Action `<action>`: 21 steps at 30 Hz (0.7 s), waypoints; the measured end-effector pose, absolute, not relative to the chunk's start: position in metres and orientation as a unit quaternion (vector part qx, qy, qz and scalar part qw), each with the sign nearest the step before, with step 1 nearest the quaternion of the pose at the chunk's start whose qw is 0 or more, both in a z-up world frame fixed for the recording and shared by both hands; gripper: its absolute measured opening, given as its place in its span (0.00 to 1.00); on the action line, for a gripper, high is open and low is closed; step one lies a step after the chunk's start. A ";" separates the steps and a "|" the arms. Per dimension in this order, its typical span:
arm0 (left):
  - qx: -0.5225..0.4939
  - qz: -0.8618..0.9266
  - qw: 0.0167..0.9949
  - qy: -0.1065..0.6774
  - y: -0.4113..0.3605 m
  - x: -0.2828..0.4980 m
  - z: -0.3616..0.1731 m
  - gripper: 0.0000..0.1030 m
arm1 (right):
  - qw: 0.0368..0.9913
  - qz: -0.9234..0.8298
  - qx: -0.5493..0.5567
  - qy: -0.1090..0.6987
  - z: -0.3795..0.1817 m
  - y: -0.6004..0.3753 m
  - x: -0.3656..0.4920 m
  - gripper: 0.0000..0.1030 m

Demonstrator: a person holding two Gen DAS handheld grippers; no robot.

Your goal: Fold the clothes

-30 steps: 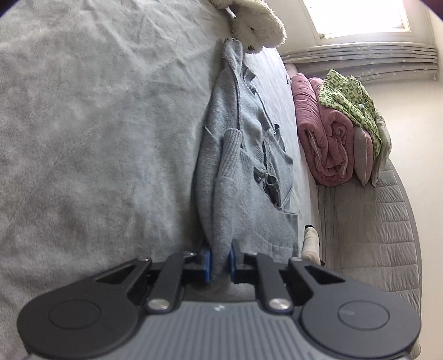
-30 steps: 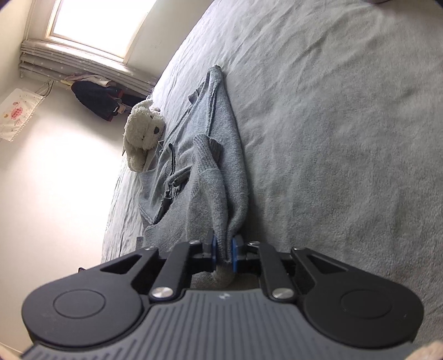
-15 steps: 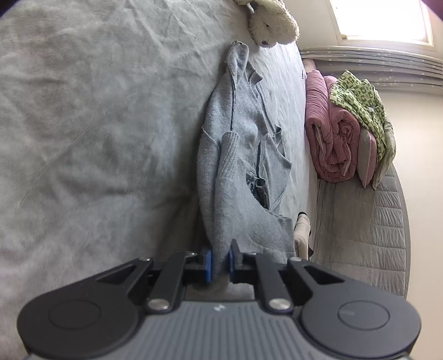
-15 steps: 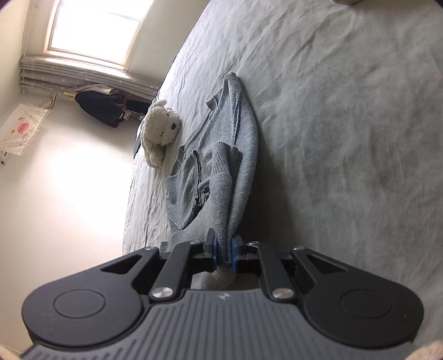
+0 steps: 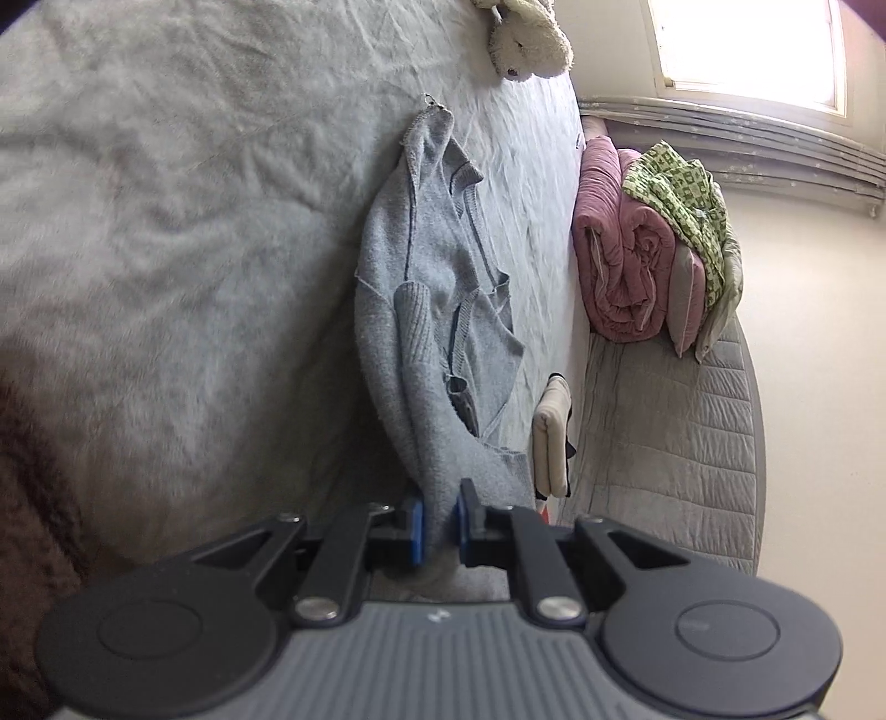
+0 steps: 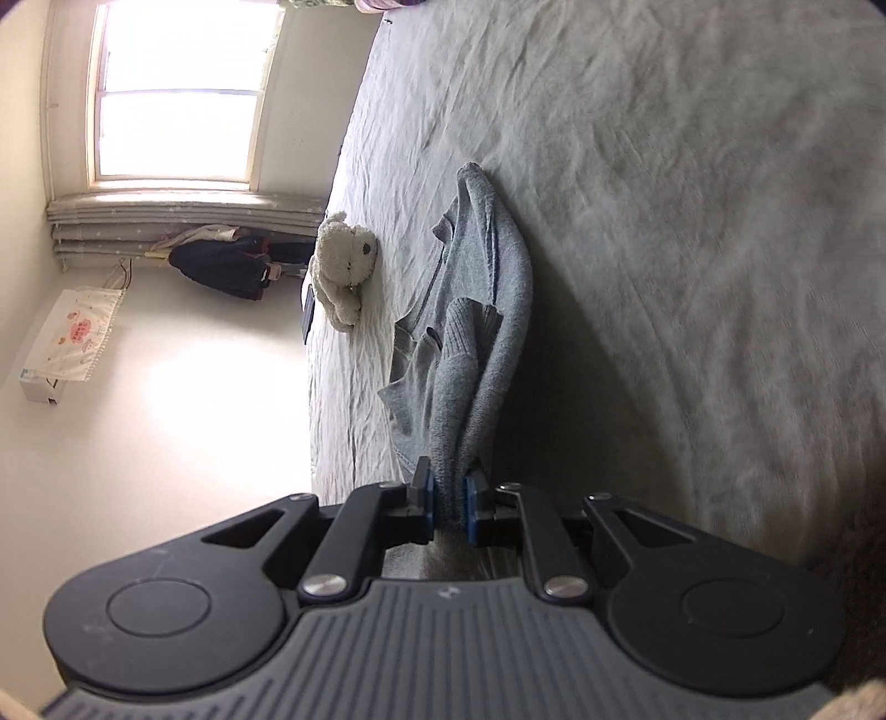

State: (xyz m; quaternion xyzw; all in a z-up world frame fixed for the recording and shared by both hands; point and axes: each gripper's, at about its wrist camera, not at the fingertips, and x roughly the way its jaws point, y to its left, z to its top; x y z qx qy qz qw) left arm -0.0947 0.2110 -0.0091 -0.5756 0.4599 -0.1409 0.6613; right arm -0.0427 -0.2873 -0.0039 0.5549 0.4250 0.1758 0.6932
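A grey knitted sweater (image 5: pixel 421 310) hangs stretched between both grippers above the grey bedspread (image 5: pixel 166 221). My left gripper (image 5: pixel 440 518) is shut on one edge of it, the knit pinched between the blue pads. In the right wrist view the same sweater (image 6: pixel 482 332) runs away from my right gripper (image 6: pixel 449 507), which is shut on another edge. A ribbed sleeve cuff (image 5: pixel 412 315) lies folded over the body of the garment. Its far end touches the bedspread (image 6: pixel 692 221).
A cream plush toy (image 6: pixel 343 266) lies on the bed beyond the sweater, also the plush toy (image 5: pixel 526 39). Rolled pink bedding (image 5: pixel 620 249) with a green patterned cloth (image 5: pixel 681 188) is stacked near the window (image 5: pixel 747 44). A beige pouch (image 5: pixel 551 443) rests beside the quilted mattress edge (image 5: pixel 675 443).
Both grippers have lifted and drawn back with the sweater, so more of it hangs off the bed and the plush toy and window swung further into view.
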 end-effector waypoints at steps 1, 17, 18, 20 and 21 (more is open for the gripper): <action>-0.581 -0.142 0.657 0.459 0.210 -0.098 -0.011 0.11 | 0.689 0.175 0.561 0.425 -0.006 -0.288 -0.045 0.14; -0.694 -0.123 0.573 0.419 0.209 -0.081 -0.025 0.11 | 0.639 0.157 0.635 0.404 -0.007 -0.300 -0.020 0.16; -0.700 -0.122 0.568 0.416 0.208 -0.076 -0.025 0.11 | 0.637 0.157 0.638 0.403 -0.007 -0.300 -0.015 0.16; -0.708 -0.119 0.562 0.411 0.209 -0.065 -0.026 0.11 | 0.635 0.157 0.641 0.401 -0.007 -0.299 -0.002 0.16; -0.711 -0.118 0.559 0.410 0.210 -0.061 -0.026 0.11 | 0.635 0.157 0.642 0.400 -0.007 -0.298 0.005 0.16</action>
